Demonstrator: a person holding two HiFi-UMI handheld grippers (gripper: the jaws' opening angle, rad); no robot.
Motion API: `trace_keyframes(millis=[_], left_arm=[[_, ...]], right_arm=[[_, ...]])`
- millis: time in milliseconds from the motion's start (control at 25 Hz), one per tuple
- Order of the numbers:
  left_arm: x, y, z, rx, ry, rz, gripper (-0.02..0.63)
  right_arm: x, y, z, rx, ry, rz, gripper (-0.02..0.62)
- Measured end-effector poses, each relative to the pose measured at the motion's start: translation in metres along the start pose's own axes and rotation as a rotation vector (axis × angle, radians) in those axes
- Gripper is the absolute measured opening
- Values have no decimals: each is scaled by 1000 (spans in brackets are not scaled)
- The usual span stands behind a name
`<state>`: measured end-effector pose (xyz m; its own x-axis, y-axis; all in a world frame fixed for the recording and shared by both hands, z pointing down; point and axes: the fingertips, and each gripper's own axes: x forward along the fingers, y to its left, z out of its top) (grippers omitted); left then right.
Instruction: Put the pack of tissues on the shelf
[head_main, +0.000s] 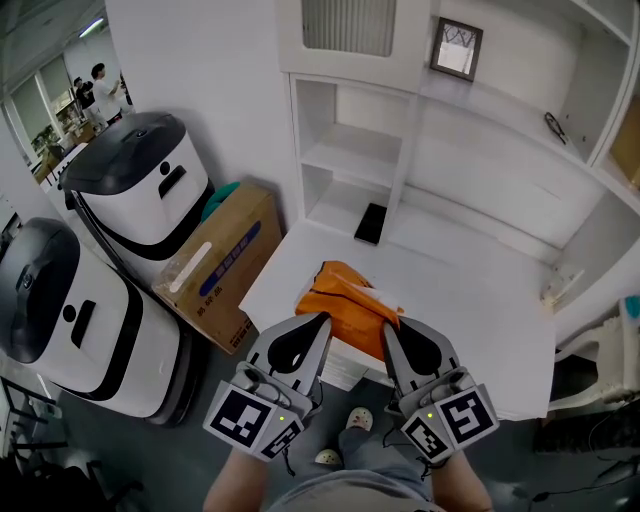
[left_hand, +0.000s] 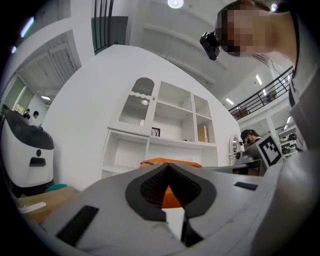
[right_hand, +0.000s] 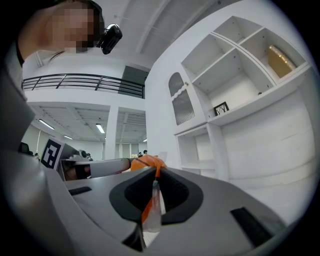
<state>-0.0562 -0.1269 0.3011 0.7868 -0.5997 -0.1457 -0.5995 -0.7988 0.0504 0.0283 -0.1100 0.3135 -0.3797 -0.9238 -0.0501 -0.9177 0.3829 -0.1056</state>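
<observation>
We hold the orange plastic-wrapped pack of tissues (head_main: 345, 300) in front of the white shelf unit (head_main: 352, 150), right gripper (right_hand: 154, 172) clamped on its wrapper flap for lifting, left gripper (head_main: 320, 322) closed against its edge, apparently steadying it.

Desk top (head_main: 470, 300) lies bare from the tissue pack (head_main: 345, 300) at its near edge to the shelf unit (head_main: 405, 150), so the straight run is open. A flat black slab (head_main: 370, 223) partly blocks the lower cubby (head_main: 335, 208); the upper cubby (head_main: 350, 145) is free. The long shelf (head_main: 510, 110) is mostly free, with a picture frame (head_main: 456, 48) at its left end and a small dark item (head_main: 555, 127) at its right. A cardboard box (head_main: 225, 260) crowds the desk's left side.
</observation>
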Motion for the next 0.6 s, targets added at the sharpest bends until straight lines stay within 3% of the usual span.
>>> trace_keyframes(millis=[600], left_arm=[[54,36,-1,19,-8,50,40]], right_arm=[[51,-46,9,8,-16,45,26]])
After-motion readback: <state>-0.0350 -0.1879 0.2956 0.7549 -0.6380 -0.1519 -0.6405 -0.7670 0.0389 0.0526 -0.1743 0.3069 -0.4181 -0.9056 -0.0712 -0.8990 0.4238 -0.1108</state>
